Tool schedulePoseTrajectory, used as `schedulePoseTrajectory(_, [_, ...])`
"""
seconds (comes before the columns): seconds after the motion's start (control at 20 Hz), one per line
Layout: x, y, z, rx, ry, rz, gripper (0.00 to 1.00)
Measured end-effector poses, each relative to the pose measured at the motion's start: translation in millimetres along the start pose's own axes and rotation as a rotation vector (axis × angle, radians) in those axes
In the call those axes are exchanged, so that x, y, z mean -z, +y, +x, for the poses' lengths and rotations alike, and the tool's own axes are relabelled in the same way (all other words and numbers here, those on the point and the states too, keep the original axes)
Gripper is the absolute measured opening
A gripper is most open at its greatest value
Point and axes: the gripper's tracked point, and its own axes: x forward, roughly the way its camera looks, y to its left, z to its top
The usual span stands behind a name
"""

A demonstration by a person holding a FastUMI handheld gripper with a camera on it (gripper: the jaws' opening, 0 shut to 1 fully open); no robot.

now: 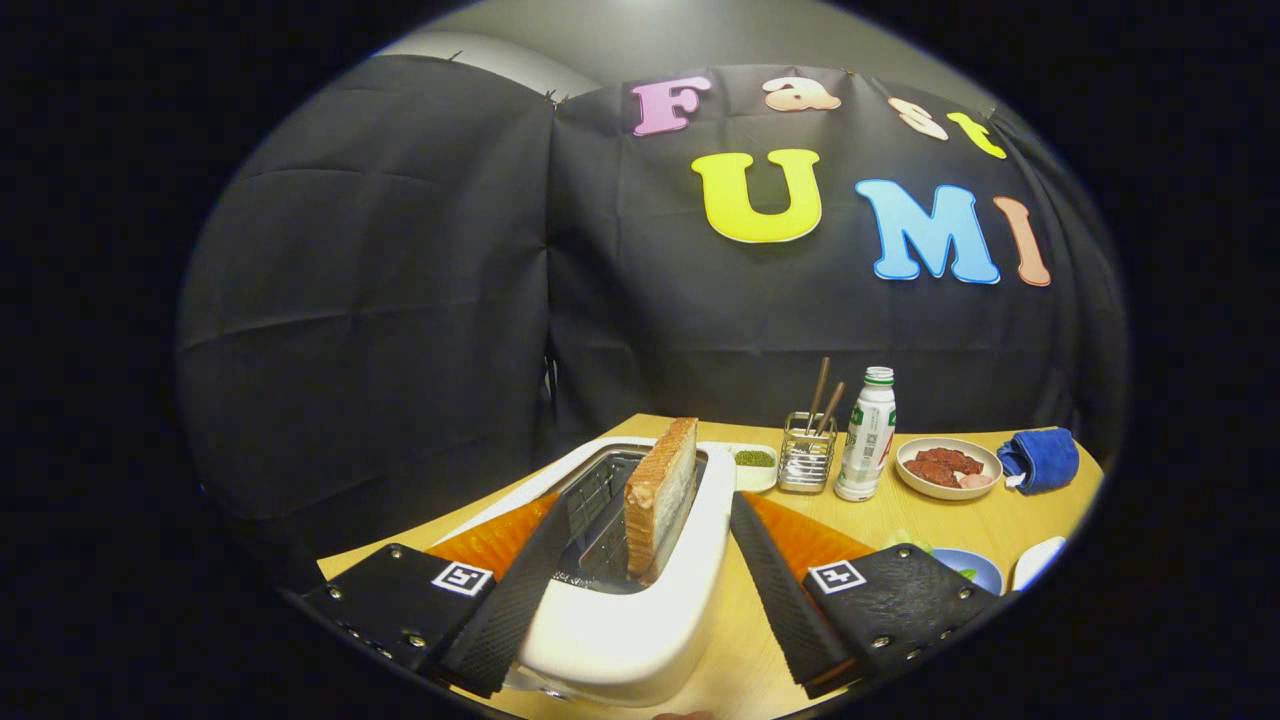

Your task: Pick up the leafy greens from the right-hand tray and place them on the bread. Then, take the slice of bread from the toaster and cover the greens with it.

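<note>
A white toaster (640,625) stands on the wooden table (900,525), right between my fingers. A slice of brown-crusted bread (662,497) sticks upright out of its slot. My gripper (640,520) is open, one finger on each side of the toaster, and neither finger touches the bread. Just beyond the right finger, a bit of leafy green (905,541) peeks out beside a blue dish (968,568).
Behind the toaster are a small white dish of green bits (755,460), a wire holder with chopsticks (806,455), a white bottle with a green cap (867,435), a plate of reddish meat (947,467), and a blue cloth (1040,458). A white dish rim (1040,560) lies far right.
</note>
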Motion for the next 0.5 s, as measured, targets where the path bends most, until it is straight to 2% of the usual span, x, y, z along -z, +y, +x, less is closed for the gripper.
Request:
schedulePoseTrajectory(0.3, [3.3,-1.3,3.9,0.012,0.014,0.048,0.99])
schedulePoseTrajectory(0.45, [3.5,-2.0,3.5,0.007,0.015,0.051,0.91])
schedulePoseTrajectory(0.5, [2.8,-5.0,2.3,0.015,0.012,0.046,0.91])
